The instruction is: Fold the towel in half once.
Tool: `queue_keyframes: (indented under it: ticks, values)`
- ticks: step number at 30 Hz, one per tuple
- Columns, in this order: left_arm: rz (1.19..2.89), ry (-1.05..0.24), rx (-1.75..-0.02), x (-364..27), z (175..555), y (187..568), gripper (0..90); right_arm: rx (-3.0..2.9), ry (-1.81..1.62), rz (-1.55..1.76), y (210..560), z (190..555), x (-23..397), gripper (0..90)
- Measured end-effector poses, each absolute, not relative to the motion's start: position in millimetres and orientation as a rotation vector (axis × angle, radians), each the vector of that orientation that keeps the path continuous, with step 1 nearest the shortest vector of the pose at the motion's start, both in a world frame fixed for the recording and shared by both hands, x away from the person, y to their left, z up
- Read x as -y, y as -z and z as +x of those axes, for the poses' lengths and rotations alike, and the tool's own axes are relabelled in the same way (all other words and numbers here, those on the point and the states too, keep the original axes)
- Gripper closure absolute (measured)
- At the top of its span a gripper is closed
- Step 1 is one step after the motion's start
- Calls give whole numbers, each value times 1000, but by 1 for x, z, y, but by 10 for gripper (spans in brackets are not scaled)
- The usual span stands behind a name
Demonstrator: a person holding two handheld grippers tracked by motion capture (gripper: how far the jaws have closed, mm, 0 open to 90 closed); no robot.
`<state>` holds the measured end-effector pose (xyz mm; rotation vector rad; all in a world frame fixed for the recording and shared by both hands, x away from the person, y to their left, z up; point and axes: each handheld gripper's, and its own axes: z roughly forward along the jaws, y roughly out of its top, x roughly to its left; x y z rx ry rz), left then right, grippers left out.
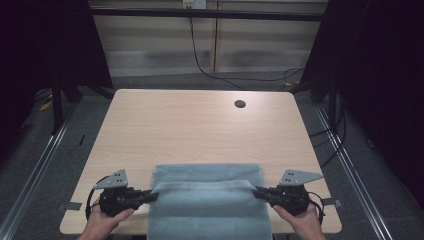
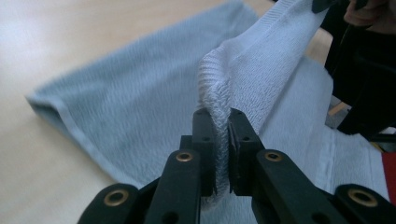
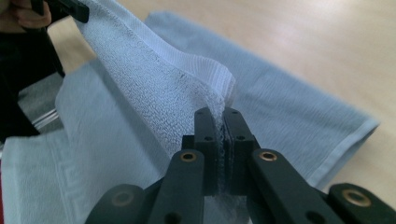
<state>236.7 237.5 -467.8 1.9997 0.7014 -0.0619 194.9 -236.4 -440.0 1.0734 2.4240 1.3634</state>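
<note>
Now both grippers, left gripper (image 1: 154, 195) and right gripper (image 1: 256, 191), clamped on towel (image 1: 207, 172) corners

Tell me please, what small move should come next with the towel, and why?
Probably carry both grippers forward together, away from the person, to lay the lifted edge onto the far half. The left gripper and right gripper each pinch one end of the towel; its near part is raised between them, its far part lies flat on the table.
</note>
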Motion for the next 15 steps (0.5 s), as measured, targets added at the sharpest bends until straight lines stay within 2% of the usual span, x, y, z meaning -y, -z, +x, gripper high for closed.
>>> queue_keyframes:
  ticks: [3,7,15]
  values:
    - [2069,113,-723,-233,232,486,835,-2483,-1321,1118,459,191,234,864]
    - [2132,104,-743,-227,233,498,832,-2565,-1245,1187,489,192,230,865]
    - [2133,57,-755,-223,267,503,841,-2527,-1180,1180,494,213,224,866]
